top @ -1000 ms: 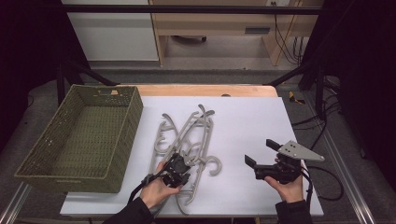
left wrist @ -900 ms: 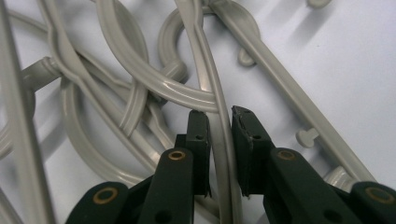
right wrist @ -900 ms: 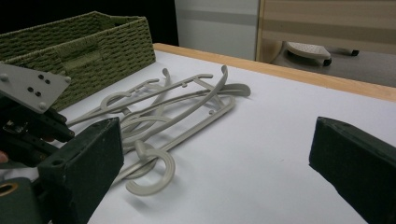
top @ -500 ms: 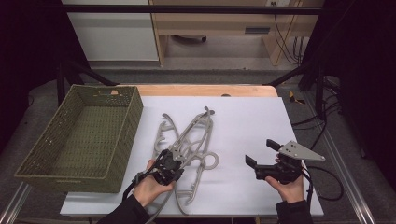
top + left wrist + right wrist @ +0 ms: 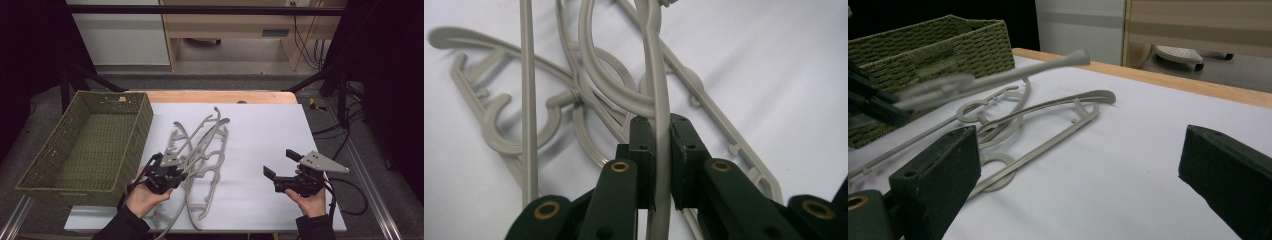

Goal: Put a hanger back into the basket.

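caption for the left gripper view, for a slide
Left gripper shut on a grey hanger above other hangers.

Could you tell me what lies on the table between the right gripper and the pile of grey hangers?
Nothing: in the high view, only bare white tabletop separates the right gripper from the hangers.

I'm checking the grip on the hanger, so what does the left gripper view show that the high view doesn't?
Left gripper view: the left claw has both pads pressed on one grey hanger's bar.
High view: the green basket, the open right claw, both hands and the white table.
Both: the pile of grey hangers beneath the gripped one.
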{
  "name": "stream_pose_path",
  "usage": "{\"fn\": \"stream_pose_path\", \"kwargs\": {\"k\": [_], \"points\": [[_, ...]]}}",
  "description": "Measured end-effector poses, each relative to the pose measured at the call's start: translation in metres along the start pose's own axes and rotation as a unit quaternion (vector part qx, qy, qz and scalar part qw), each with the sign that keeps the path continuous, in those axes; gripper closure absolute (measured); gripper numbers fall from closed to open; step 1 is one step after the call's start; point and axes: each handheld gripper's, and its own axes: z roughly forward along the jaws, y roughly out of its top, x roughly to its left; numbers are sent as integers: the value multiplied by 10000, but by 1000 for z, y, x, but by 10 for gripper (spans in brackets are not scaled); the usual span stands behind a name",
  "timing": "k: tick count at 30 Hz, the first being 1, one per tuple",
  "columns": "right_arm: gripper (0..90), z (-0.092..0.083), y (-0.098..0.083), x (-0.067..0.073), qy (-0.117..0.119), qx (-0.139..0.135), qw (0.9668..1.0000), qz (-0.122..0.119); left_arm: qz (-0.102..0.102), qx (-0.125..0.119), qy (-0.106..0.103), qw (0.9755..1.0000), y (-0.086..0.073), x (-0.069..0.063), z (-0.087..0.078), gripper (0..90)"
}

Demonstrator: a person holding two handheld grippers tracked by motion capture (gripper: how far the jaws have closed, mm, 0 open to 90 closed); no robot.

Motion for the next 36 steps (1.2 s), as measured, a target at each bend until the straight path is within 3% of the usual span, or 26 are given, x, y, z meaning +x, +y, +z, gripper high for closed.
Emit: {"fn": "stream_pose_path", "kwargs": {"k": [9, 21, 31, 36], "points": [[34, 1, -1, 0, 7, 21, 10000, -3, -182, -505, -136, 9985, 1, 13, -35, 814], [34, 1, -1, -1, 9, 33, 10000, 4, -98, -786, -201, 9967, 3, 18, -61, 815], [32, 1, -1, 0, 26, 33, 10000, -15, -176, -1084, -273, 9936, 7, 37, -81, 814], [32, 0, 0, -1, 2, 13, 10000, -18, -182, -1186, -386, 9920, 9, 38, -88, 814]]}}
